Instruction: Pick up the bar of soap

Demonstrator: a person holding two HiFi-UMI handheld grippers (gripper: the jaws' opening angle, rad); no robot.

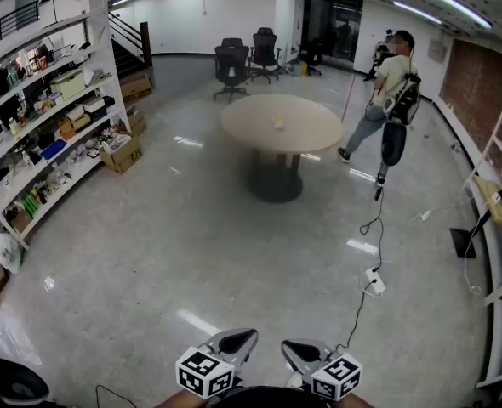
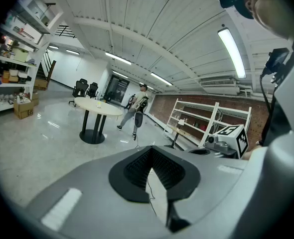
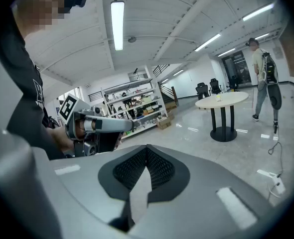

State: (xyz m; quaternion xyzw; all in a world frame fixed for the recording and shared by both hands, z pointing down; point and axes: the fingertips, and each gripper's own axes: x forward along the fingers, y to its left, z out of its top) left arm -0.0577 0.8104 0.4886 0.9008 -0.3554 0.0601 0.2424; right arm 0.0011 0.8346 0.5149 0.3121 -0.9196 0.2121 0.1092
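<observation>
**Jaws closed on nothing, table well ahead**

I see the left gripper (image 1: 236, 342) and right gripper (image 1: 300, 350) side by side at the bottom edge of the head view, above the grey floor (image 1: 191, 245). Each has its jaws pressed together, with nothing between them. A small yellowish object (image 1: 278, 121) sits mid-top on the round table (image 1: 242, 130), well apart from both. It is too small for me to confirm as soap. A person (image 1: 391, 83) walks beyond the table.

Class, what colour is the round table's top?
The table top is pale beige, clearest in the head view.
</observation>
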